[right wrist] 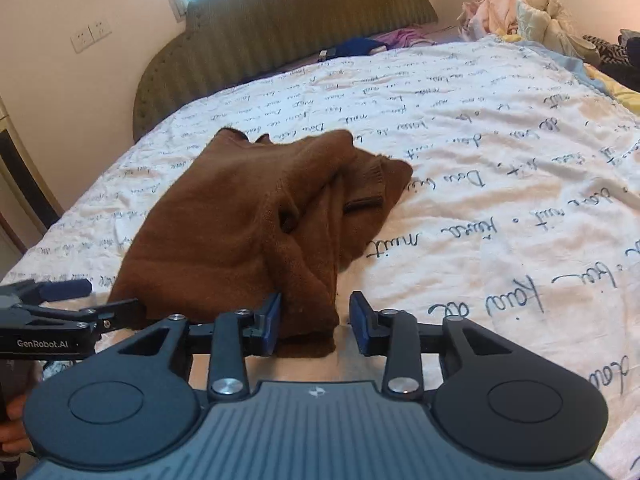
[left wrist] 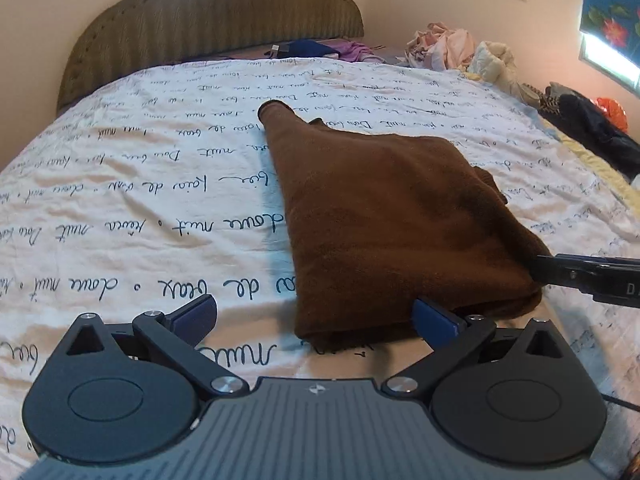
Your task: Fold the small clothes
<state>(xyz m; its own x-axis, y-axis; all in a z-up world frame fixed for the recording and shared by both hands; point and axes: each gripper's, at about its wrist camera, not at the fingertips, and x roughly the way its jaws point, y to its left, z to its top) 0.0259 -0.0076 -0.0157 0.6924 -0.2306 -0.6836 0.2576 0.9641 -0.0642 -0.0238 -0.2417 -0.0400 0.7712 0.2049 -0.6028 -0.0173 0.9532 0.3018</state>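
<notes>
2 tongs released: left tongs (left wrist: 312, 322) spread wide, right tongs (right wrist: 316, 322) straddling brown sweater (right wrist: 256, 216), its underside hidden

A broad stretch of the white bedcover printed with black script (left wrist: 120, 184) is left bare from nine to twelve o'clock of the folded brown knitted garment (left wrist: 384, 216), and passage is allowed there. At twelve o'clock the way is closed by the ribbed olive headboard (left wrist: 208, 20). Toward two o'clock, the bed's far edge is blocked by a heap of pale crumpled clothes (left wrist: 452, 46).
</notes>
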